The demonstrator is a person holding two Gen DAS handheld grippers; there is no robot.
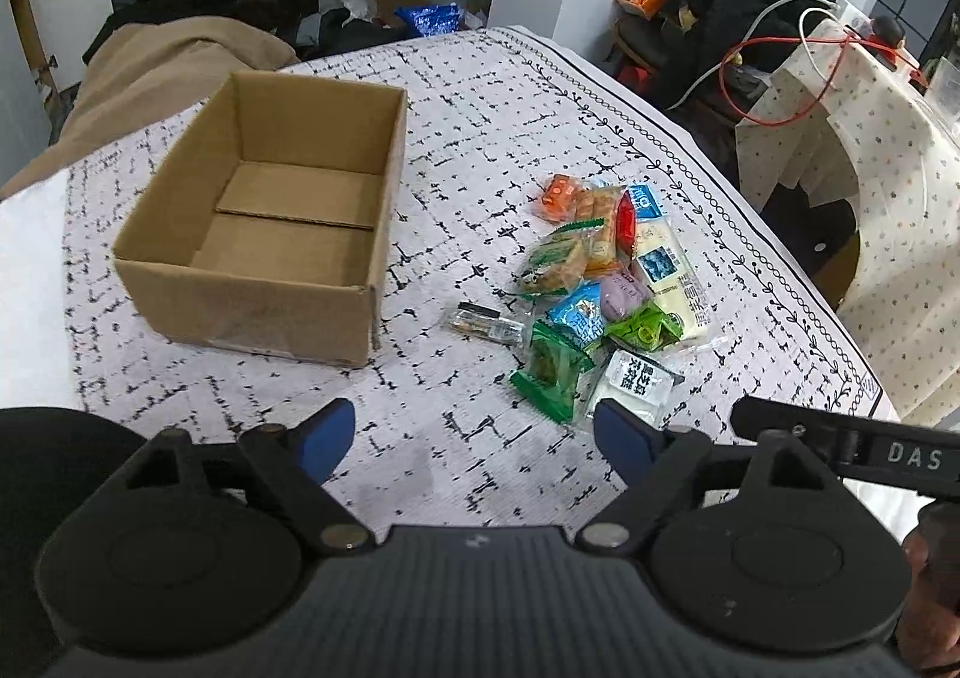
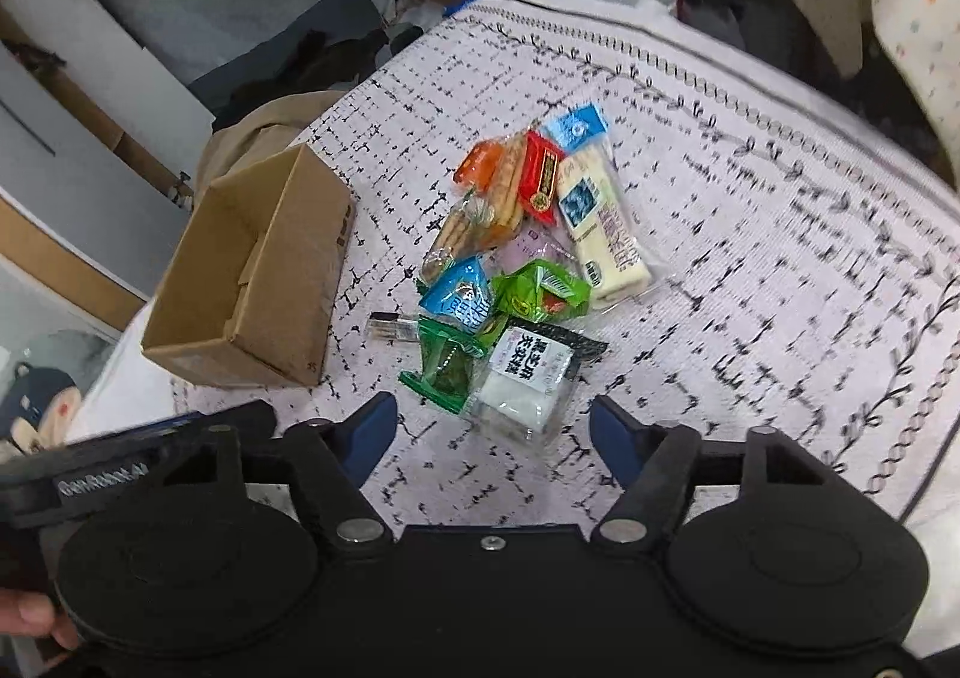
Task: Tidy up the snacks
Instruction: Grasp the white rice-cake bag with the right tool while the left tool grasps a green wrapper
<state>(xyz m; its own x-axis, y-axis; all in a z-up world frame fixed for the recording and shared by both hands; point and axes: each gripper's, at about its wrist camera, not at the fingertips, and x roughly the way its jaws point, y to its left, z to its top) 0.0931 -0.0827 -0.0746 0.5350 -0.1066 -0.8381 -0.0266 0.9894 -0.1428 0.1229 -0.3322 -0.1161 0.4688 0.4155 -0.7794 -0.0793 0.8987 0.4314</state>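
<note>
Currently the snacks (image 1: 606,282) lie in a loose pile on the patterned bench (image 1: 480,108), right of centre in the left wrist view, with the cardboard box (image 1: 270,216) standing apart at centre left, showing nothing inside.

Left claw (image 1: 474,438): released, nothing between the jaws, hanging over bare cloth at the bottom of the frame. The pile sits above and to the right of it.

Right claw (image 2: 492,432): released, nothing gripped. The white packet (image 2: 528,384) with the black label lies just above its jaws at lower centre of the right wrist view, with the green packet (image 2: 444,372) touching its left side.

Judgement: the right claw is the nearer. The white packet's long axis runs roughly up the frame, in line with the claw, so the jaws would close across its short width. No snack is boxed yet.
</note>
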